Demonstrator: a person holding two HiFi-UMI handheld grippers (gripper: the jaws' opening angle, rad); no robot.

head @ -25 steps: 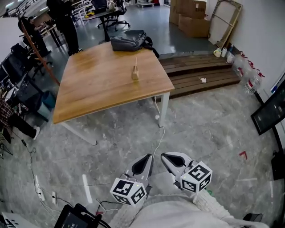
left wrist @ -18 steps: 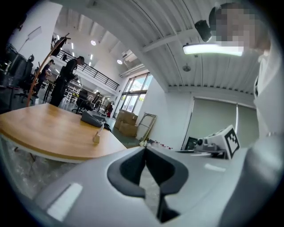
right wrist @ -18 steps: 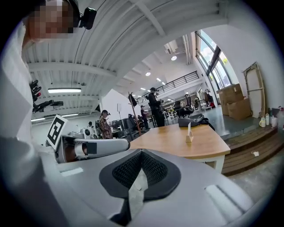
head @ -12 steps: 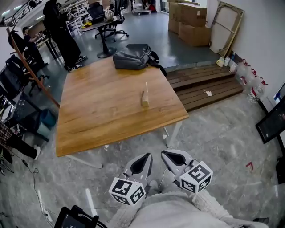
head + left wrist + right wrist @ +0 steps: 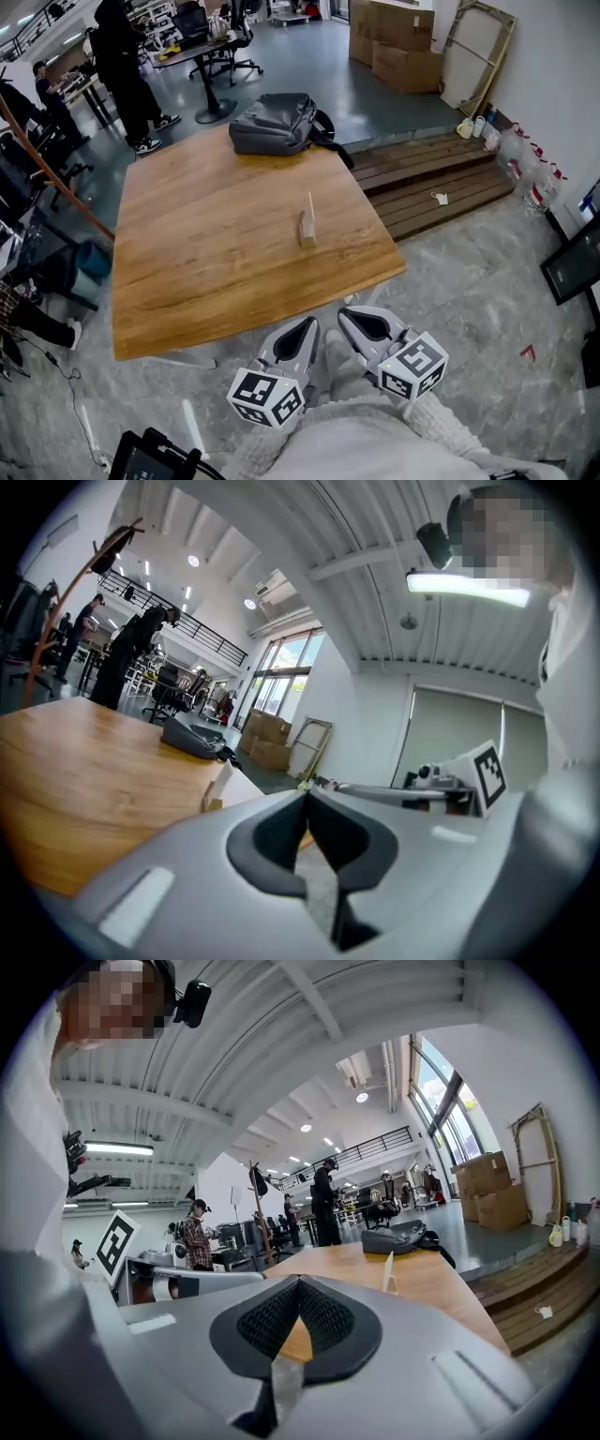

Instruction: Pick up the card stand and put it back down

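Note:
The card stand (image 5: 307, 227) is a small wooden block with a white card upright in it, standing on the wooden table (image 5: 206, 262) toward its right side. It also shows in the left gripper view as the card stand (image 5: 217, 791) and in the right gripper view as the card stand (image 5: 389, 1274). My left gripper (image 5: 310, 327) and right gripper (image 5: 349, 320) hang side by side just off the table's near edge, both shut and empty, well short of the stand.
A grey backpack (image 5: 274, 122) lies at the table's far edge. Wooden pallets (image 5: 431, 183) sit on the floor to the right, cardboard boxes (image 5: 394, 42) behind them. People stand at the far left by desks and office chairs (image 5: 225, 42). A dark monitor (image 5: 572, 262) stands at right.
The table and card stand have come closer and lower in the head view as I moved toward them. Both grippers stay shut and side by side.

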